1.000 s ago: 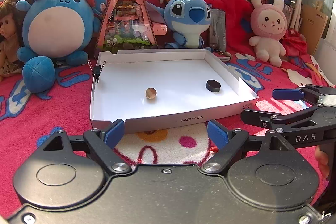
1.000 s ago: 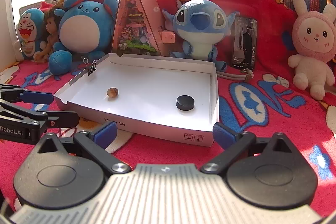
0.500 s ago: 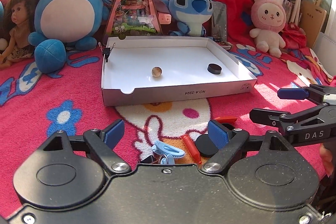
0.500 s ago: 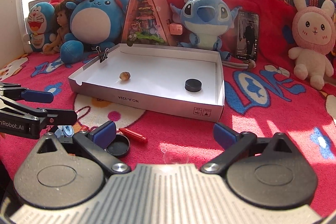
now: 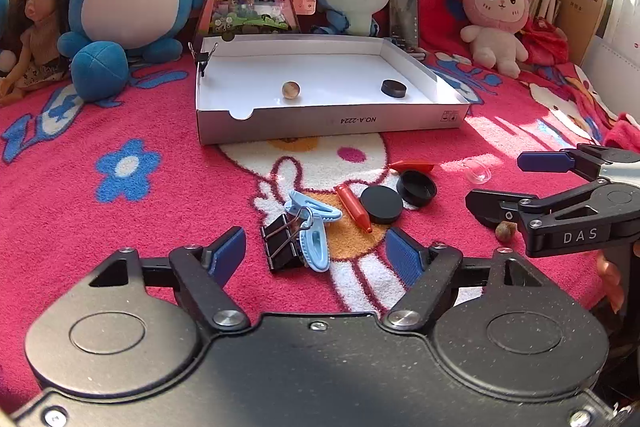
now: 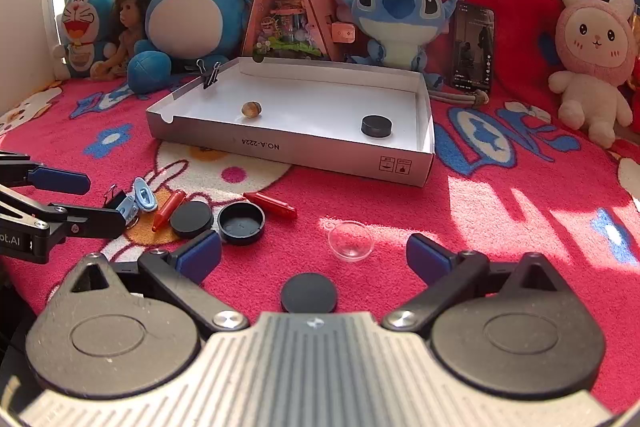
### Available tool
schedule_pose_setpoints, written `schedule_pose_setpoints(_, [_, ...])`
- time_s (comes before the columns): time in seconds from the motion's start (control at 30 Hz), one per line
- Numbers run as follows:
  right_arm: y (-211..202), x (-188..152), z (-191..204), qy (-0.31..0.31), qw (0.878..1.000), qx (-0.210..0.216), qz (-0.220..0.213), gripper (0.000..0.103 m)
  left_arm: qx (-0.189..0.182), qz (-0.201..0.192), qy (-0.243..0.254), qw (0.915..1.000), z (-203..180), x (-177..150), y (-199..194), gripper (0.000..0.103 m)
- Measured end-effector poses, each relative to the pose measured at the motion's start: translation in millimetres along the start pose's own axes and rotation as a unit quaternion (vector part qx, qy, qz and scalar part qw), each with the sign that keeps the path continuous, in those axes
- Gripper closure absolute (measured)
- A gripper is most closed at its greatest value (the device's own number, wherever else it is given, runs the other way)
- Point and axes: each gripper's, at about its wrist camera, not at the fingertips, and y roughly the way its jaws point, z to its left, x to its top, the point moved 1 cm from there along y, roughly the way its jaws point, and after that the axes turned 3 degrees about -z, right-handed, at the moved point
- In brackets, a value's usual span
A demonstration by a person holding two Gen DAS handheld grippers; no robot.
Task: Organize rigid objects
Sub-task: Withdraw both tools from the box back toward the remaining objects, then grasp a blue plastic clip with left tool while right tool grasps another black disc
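Red blanket; binder clip (black) lies between left gripper jaws.

left wrist: low, faces tray | right wrist: low, faces tray | shared: tray

The blanket is bright pink-red with blue flowers and a white bunny face. The box is white inside and grey outside with black letters. In it, a brown marble sits at 9 o'clock from a black puck. On the blanket lie a red crayon, a light blue clip, a black binder clip and a see-through cup, maybe plastic. The gripper pads are dark blue.
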Motion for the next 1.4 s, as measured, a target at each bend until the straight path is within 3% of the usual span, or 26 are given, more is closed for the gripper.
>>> schedule_pose_setpoints(0.1, [-2, -4, -3, 0.013, 1.0, -0.006, -0.001, 0.001, -0.006, 0.003, -0.009, 0.9999, 0, -3, -4, 0.039])
schedule_pose_setpoints(0.17, [-3, -6, -5, 0.023, 1.0, -0.009, -0.002, 0.003, -0.007, 0.003, -0.009, 0.9999, -1, -4, -6, 0.058])
schedule_pose_setpoints(0.33, [-4, -12, -7, 0.036, 0.999, -0.013, 0.002, 0.009, -0.039, 0.015, -0.005, 0.9991, -8, -6, -13, 0.074])
schedule_pose_setpoints(0.47, [-5, -16, -7, 0.043, 0.999, -0.018, 0.001, 0.021, -0.044, 0.022, -0.011, 0.9987, -9, -8, -8, 0.076])
schedule_pose_setpoints(0.77, [-8, -18, -1, 0.021, 0.999, -0.035, 0.008, 0.034, -0.017, 0.026, -0.031, 0.999, 3, -5, 10, 0.077])
schedule_pose_setpoints(1.17, [-1, -20, 10, 0.008, 0.999, -0.025, 0.018, 0.04, 0.016, -0.006, 0.004, 0.9998, -9, 4, 21, 0.077])
schedule_pose_setpoints(1.4, [5, -21, 5, 0.009, 0.997, -0.066, 0.026, 0.042, 0.024, -0.012, 0.021, 0.9994, -15, 5, 31, 0.079])
